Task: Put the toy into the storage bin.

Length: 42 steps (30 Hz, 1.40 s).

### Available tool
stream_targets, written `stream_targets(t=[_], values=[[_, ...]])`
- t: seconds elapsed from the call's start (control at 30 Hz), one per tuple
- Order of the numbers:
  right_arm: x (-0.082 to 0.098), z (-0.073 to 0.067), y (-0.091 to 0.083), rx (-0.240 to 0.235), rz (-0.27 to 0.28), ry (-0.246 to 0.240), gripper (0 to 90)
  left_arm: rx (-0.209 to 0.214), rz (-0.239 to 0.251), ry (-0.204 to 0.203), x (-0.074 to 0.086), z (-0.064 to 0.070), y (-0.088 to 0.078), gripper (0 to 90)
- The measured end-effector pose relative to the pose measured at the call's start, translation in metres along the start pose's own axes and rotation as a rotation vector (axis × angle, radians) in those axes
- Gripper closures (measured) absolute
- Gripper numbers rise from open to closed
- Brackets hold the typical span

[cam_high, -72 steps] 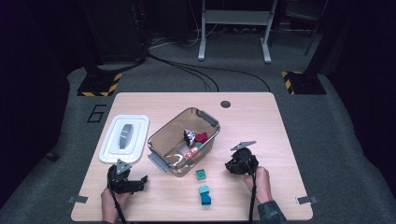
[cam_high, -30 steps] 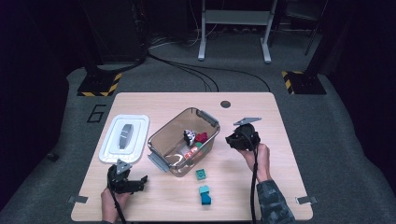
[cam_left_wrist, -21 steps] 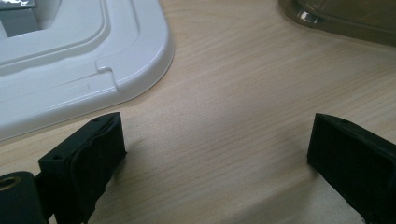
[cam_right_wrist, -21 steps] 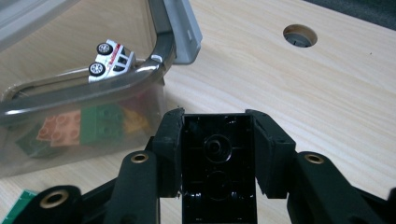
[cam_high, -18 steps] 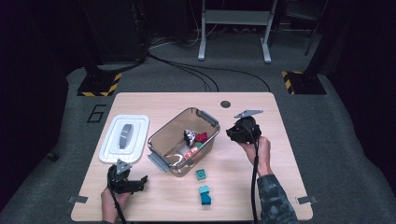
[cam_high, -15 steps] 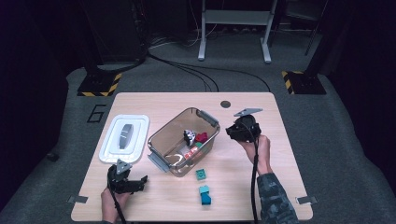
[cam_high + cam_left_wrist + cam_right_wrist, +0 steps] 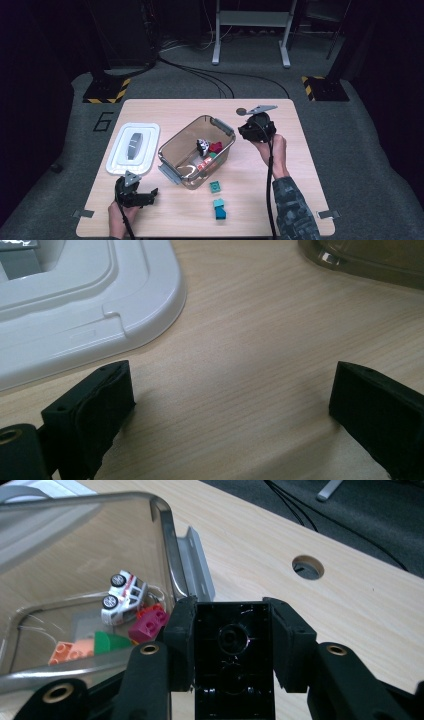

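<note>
My right gripper [image 7: 248,132] is shut on a black brick [image 7: 233,655], whose hollow underside faces the camera in the right gripper view. It hangs just off the far right corner of the clear plastic bin [image 7: 172,150]. Inside the bin [image 7: 165,525] lie a white toy car [image 7: 122,596], a magenta brick [image 7: 148,625], a green piece [image 7: 112,642] and an orange brick [image 7: 70,652]. My left gripper [image 7: 142,195] rests on the table near its front left, open, with bare wood between its jaws [image 7: 230,405].
The white bin lid [image 7: 134,147] lies flat left of the bin; its corner [image 7: 75,305] sits just beyond my left jaws. Two teal bricks [image 7: 215,186] [image 7: 219,209] lie on the table in front of the bin. A round hole [image 7: 241,112] marks the table's far side.
My right gripper, with the black brick, has risen and moved away from the person along the bin's right side to its far corner. The left gripper has stayed put.
</note>
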State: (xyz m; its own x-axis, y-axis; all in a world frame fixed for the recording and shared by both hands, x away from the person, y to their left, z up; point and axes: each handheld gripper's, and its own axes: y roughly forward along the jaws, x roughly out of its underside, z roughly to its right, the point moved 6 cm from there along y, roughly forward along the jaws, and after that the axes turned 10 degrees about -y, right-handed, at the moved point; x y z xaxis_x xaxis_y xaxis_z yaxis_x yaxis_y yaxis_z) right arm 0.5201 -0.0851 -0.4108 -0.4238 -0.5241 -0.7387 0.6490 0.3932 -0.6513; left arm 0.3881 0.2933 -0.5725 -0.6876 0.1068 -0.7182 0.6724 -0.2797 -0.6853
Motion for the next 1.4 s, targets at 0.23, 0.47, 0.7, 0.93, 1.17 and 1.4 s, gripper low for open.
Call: stream_targets(t=[0.23,0.47,0.7,0.93,1.17,1.4], values=[[-0.019,-0.012,0.001,-0.013,0.016,-0.055,58.4,0.0,0.0,0.0,0.0,0.0,0.0,4.1],[-0.032,-0.034,0.006,-0.05,0.008,-0.122,58.4,0.0,0.0,0.0,0.0,0.0,0.0,4.1],[-0.034,-0.055,0.018,-0.094,-0.02,-0.168,58.3,0.0,0.0,0.0,0.0,0.0,0.0,4.1],[-0.029,-0.066,0.034,-0.116,-0.062,-0.18,58.3,0.0,0.0,0.0,0.0,0.0,0.0,4.1],[-0.022,-0.068,0.044,-0.115,-0.091,-0.196,57.9,0.0,-0.001,0.0,0.0,0.0,0.0,4.1],[-0.018,-0.07,0.044,-0.106,-0.103,-0.199,54.5,0.0,0.0,0.0,0.0,0.0,0.0,4.1]])
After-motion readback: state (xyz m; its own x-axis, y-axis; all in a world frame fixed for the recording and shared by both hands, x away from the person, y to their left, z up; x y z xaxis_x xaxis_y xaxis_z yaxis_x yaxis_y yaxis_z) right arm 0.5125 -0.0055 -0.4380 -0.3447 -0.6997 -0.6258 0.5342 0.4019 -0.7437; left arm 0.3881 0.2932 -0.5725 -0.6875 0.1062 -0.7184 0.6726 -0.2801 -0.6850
